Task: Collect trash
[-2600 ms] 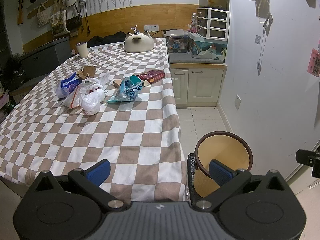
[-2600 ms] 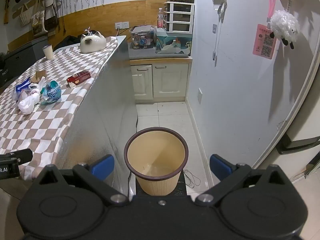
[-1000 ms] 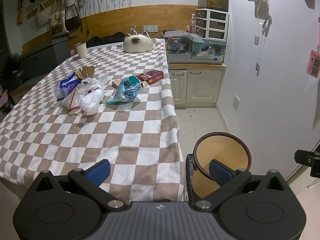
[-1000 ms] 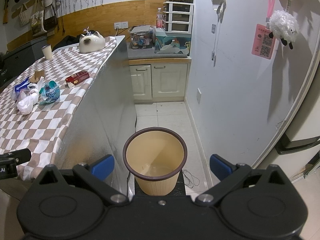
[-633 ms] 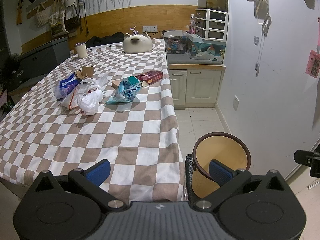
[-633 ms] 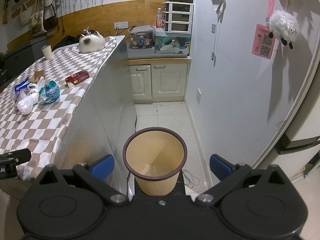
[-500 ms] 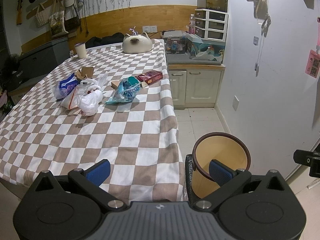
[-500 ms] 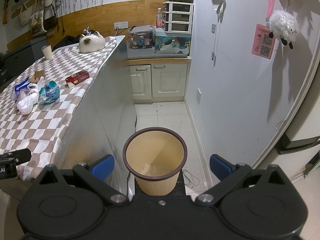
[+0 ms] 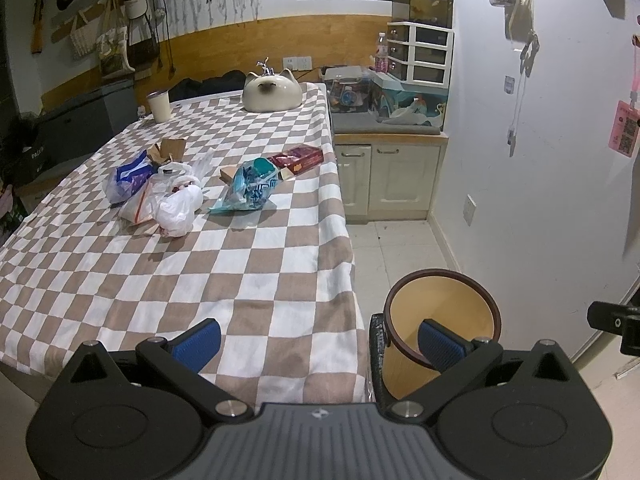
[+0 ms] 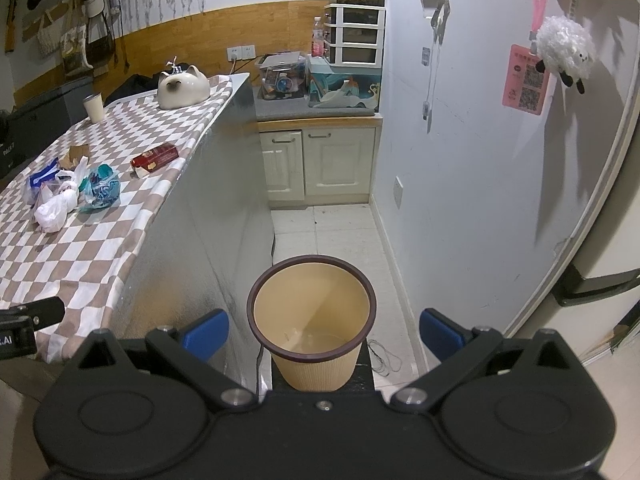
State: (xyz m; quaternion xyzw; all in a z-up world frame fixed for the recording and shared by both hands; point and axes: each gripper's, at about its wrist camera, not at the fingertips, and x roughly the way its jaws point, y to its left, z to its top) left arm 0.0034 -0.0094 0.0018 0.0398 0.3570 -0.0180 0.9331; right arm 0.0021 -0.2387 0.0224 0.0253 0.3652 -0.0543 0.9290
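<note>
the counter [image 9: 240,264], draped in a brown-and-white checked cloth, is filling the left and centre of the left wrist view. the tan trash bin [image 10: 312,320] is sitting on a dark stand at lower centre of the right wrist view, just beside the counter's side. the left gripper [image 9: 318,342] is hovering at the bottom of its frame, wide open and holding nothing. the right gripper [image 10: 322,332] is hovering above the bin, also spread wide and gripping nothing. the trash is lying together on the counter at centre left of the left wrist view: a white plastic bag [image 9: 176,208], a blue snack bag [image 9: 250,186], a purple-and-white wrapper [image 9: 126,178], a red box [image 9: 298,158] and a cardboard scrap [image 9: 172,148].
</note>
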